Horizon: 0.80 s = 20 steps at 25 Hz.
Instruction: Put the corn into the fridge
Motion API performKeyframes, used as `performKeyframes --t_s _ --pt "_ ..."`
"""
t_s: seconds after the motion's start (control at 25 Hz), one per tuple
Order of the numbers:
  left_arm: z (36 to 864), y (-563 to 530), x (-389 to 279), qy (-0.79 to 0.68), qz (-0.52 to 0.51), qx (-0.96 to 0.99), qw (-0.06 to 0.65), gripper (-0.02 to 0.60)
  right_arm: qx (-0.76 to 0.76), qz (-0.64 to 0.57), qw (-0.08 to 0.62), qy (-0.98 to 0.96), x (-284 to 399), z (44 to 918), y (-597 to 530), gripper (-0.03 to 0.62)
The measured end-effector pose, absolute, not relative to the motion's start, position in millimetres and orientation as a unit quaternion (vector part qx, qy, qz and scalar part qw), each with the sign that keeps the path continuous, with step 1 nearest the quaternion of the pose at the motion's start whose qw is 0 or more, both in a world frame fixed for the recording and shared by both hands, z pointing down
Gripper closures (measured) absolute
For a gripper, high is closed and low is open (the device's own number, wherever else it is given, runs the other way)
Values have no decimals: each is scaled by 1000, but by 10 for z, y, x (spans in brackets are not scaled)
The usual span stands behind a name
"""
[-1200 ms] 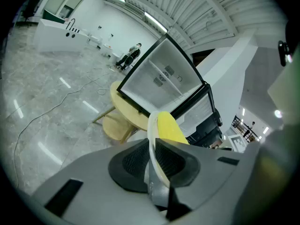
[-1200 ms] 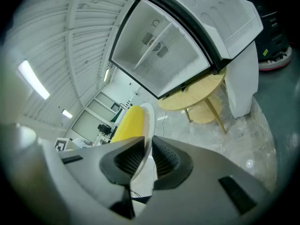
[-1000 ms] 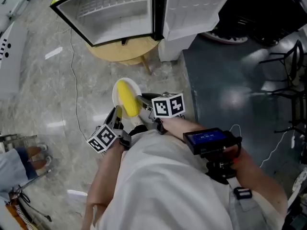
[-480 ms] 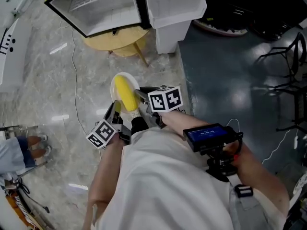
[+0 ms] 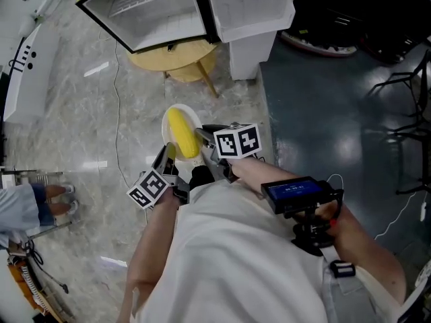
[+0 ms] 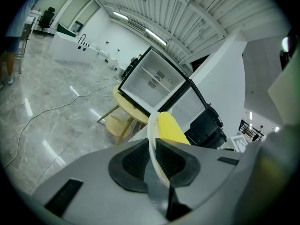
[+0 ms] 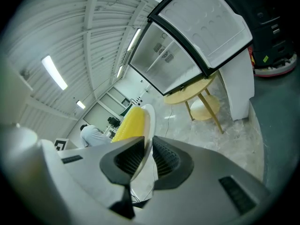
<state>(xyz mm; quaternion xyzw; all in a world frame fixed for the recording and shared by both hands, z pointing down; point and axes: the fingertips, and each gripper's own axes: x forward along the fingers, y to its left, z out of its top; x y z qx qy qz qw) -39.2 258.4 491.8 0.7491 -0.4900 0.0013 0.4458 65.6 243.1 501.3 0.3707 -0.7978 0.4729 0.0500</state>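
corn (image 5: 182, 132) nudged right; left gripper (image 5: 166, 155), right gripper (image 5: 203, 136) clamp plate (image 5: 164, 127).

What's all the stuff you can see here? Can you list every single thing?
corn: one, yellow, lying on the plate
plate: one, white, held up above the floor by its rim
fridge: one, white inside with a black frame, open, standing on the table
fridge door: one, white, swung open at the right
table: one, round, yellow-tan, under the fridge
cable: one, thin, grey, trailing over the grey floor
bystander: one, blue trousers, far left edge
screen device: one, black with a blue screen, near the person's right hand
left gripper: one, grey, fingers shut on the plate's rim
right gripper: one, grey, fingers shut on the plate's rim
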Motion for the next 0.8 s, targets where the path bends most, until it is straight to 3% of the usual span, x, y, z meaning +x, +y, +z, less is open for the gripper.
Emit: performKeyframes --t_s 0.8 --pt "4998 2884 -403 -516 -14 729 450 532 346 481 48 -804 656 5028 2684 537"
